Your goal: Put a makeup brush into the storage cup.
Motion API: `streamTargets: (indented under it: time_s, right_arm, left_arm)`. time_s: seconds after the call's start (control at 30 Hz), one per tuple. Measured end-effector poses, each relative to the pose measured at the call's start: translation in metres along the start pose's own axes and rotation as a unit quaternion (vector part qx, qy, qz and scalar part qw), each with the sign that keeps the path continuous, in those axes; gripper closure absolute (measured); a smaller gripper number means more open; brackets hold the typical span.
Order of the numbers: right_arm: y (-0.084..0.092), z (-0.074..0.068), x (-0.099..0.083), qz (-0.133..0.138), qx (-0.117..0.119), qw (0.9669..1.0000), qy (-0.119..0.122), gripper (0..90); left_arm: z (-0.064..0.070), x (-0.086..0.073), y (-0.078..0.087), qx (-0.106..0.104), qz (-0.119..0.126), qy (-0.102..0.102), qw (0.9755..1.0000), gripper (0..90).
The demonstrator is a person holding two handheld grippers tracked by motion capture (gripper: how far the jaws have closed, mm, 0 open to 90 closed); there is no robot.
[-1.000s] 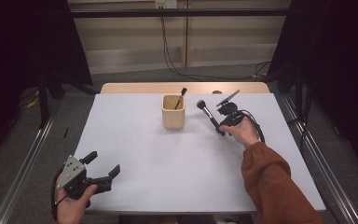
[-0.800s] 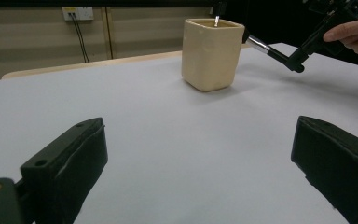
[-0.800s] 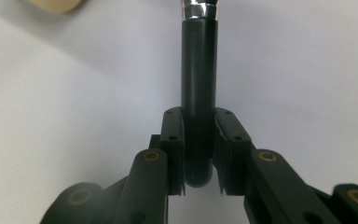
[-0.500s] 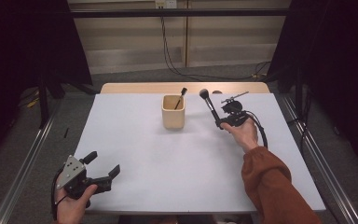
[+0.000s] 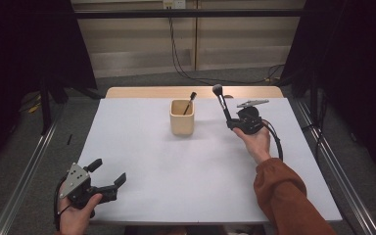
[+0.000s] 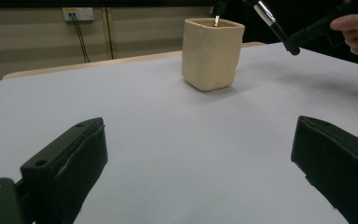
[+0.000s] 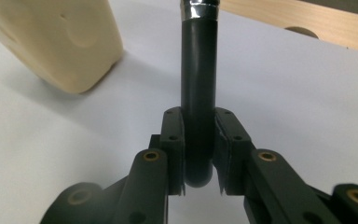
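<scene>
Right tool (image 5: pixel 229 123) gripping brush (image 5: pixel 221 102), now tilted upright and nearer cup (image 5: pixel 182 117); insertion likely next. Left tool (image 5: pixel 108 182) resting open.

White sheet (image 5: pixel 176 161) covers the wooden table (image 5: pixel 127 92) — bare wood shows only along the far edge. Metal rails (image 5: pixel 24 166) run along the grey floor on both sides. Black cables (image 5: pixel 176 54) hang down the beige back wall from a socket box (image 5: pixel 172 4). Dark curtains (image 5: pixel 24 44) flank the scene.
</scene>
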State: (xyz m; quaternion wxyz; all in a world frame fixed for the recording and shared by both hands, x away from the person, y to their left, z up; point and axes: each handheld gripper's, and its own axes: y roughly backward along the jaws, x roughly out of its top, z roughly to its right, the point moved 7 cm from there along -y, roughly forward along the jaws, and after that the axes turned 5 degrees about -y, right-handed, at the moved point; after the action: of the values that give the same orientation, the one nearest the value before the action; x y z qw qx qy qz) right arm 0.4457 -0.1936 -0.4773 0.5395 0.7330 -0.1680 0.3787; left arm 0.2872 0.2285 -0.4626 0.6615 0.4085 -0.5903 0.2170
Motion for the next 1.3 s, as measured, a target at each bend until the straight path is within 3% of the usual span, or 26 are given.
streamTargets:
  time_s: [0.43,0.77,1.3]
  right_arm:
    - [0.008,-0.005,0.007,0.080,0.030,0.9963,-0.009,75.7]
    - [0.019,-0.008,0.009,0.134,0.069,0.9883,-0.023,75.7]
    - [0.047,-0.024,-0.005,0.140,0.117,0.9831,0.003,75.7]
  left_arm:
    - [-0.001,0.000,0.001,0.002,0.000,0.000,1.0000,3.6]
    - [0.000,0.003,0.002,-0.005,0.009,-0.006,0.9999,3.6]
    - [-0.002,0.006,0.002,0.000,0.013,-0.002,0.9999,3.6]
